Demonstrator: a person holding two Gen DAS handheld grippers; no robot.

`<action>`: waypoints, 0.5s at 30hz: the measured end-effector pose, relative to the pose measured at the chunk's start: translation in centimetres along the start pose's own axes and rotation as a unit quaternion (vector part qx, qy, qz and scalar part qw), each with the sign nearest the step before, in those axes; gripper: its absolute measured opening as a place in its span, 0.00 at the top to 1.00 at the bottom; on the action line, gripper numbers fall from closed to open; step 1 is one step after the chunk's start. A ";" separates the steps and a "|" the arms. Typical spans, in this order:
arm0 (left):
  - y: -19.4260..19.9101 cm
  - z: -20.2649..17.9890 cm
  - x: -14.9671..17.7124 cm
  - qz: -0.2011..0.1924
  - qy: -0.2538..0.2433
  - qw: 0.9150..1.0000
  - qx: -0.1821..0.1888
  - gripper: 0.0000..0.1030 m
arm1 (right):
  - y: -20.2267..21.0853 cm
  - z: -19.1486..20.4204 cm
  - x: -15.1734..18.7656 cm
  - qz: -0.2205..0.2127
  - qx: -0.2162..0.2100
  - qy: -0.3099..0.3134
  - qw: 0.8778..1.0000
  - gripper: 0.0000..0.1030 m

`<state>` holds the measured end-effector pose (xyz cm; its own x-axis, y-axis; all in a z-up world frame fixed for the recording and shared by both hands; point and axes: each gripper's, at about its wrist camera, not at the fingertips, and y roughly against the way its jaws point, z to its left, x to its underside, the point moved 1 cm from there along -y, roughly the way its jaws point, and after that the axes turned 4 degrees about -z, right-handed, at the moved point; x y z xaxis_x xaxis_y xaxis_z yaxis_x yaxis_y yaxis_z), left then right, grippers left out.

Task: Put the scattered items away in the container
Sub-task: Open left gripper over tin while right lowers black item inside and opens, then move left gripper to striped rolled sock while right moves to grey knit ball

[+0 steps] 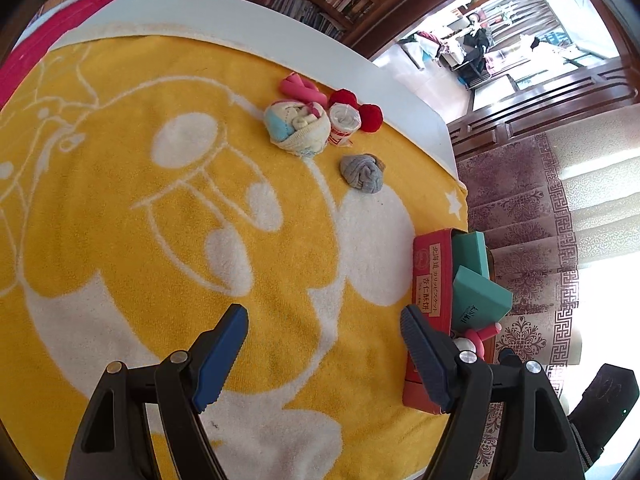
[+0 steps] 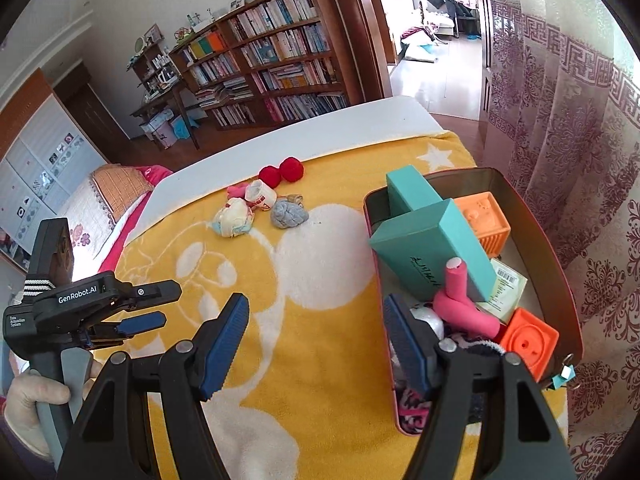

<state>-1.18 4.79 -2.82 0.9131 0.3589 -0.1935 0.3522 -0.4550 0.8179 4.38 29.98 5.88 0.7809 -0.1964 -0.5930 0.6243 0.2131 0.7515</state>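
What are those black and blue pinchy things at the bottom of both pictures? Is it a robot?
No robot. A person holds a claw in each hand, and each claw carries a camera. One picture looks past the left claw, the other past the right claw. Both are open and hold nothing. On the yellow blanket lie a grey sock ball, two red balls and other small bundles. The red tin already holds teal boxes, orange blocks and a pink toy.
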 end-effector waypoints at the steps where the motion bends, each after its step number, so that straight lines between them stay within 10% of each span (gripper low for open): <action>1: 0.0 0.5 -0.2 0.000 0.007 1.000 -0.001 0.22 | -0.4 0.4 -0.1 0.003 -0.002 0.004 1.000 0.29; 15: -1.2 3.1 -3.7 -0.009 0.028 1.000 -0.010 0.06 | -6.0 3.2 -0.8 0.047 -0.004 0.029 0.998 0.29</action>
<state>-4.38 1.50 -4.75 0.8937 0.4121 -0.1774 0.3631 -0.4320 0.8256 -0.03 25.78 2.82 0.8363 -0.1198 -0.5350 0.5474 0.2360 0.8029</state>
